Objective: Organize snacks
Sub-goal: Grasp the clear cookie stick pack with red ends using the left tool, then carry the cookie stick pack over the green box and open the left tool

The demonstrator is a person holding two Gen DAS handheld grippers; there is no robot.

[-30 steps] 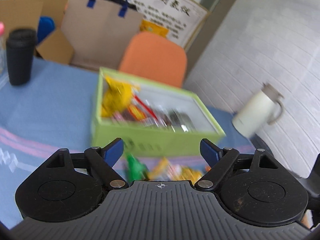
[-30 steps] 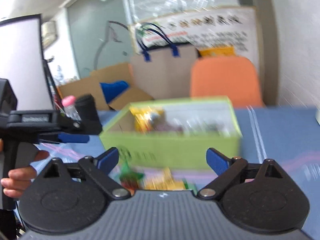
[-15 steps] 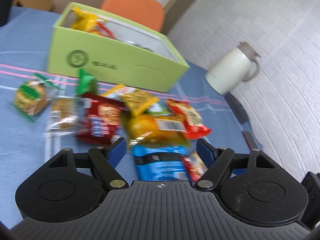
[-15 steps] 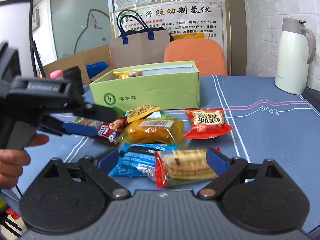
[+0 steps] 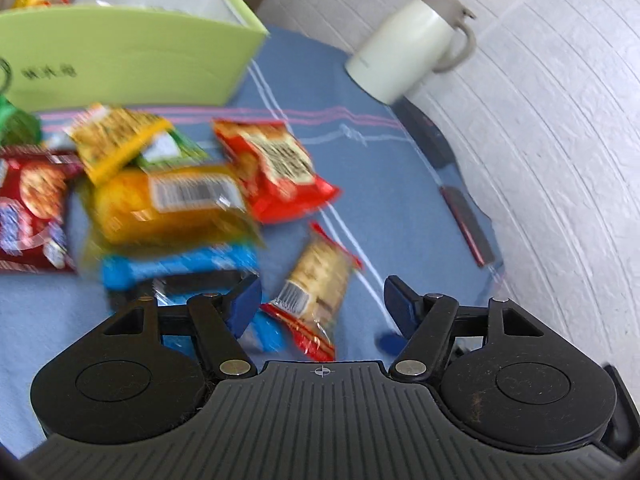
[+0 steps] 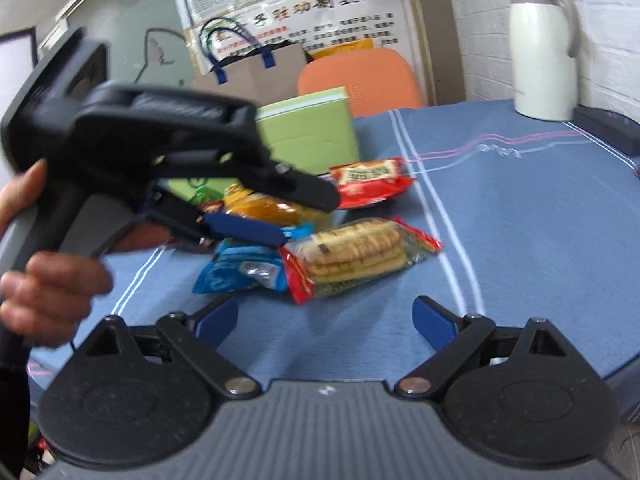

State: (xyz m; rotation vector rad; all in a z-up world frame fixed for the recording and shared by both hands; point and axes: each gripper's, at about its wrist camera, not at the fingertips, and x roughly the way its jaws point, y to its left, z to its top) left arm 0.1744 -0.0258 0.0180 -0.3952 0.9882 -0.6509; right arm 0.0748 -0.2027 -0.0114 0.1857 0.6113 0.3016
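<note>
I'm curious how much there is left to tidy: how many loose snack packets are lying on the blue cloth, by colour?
Red packets: 2
Yellow packet: 1
Orange packet: 1
Blue packet: 1
Green packet, cut off by the frame edge: 1
Clear cracker packet: 1
Total in view: 7

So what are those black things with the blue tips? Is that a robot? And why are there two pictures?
No robot. A person holds two grabber tools, each with a camera looking along its blue fingers. One picture is from the left gripper, the other from the right gripper; that one also shows the person's left hand holding the left tool. Both grippers are open and hold nothing. On the blue tablecloth lie snacks: a cracker pack, a blue packet, a red packet. Behind are a green box and a white jug.
</note>
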